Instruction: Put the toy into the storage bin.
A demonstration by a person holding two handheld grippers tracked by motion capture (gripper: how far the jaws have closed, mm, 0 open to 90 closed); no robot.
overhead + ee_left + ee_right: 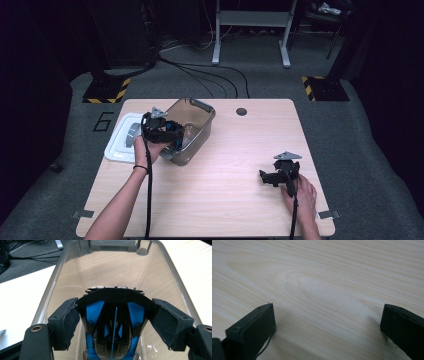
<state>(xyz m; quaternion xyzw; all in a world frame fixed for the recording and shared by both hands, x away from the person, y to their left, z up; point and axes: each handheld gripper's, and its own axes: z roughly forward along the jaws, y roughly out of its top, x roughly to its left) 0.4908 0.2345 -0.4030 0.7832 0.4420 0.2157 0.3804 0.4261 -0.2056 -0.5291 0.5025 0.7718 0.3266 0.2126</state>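
The black-and-blue object (112,327), prob. a computer mouse or similar shell, exact type hard to tell, sat clamped between the pads of the left tool (172,134), nose pointing into the clear plastic bin (192,127). In the left gripper view both pads (71,320) pressed on its sides, so the grip looked firm, and it hung inside the bin's walls, above the bin floor; whether it touched the floor couldn't be told. The bin itself lay near the bench's far-left corner, tipped toward the person, opening facing the left tool. Just beside it, at the left edge of the bench (235,200), lay the white lid (120,137), off the bin, w/ a grey bit on it too small to identify.

Judgement on progress: work in hand looked like loading the object into the bin. Pick-up done, carry done, object already within the bin's mouth. Left to do: set it down on the bin floor, let go, pull the tool out. Poss. also right the bin and fit the lid, though that's a guess.

The right tool (277,175) rested near the bench's near-right corner, well apart from the bin, jaws spread wide w/ nothing between them, bare wood in its view. It played no part at this point.
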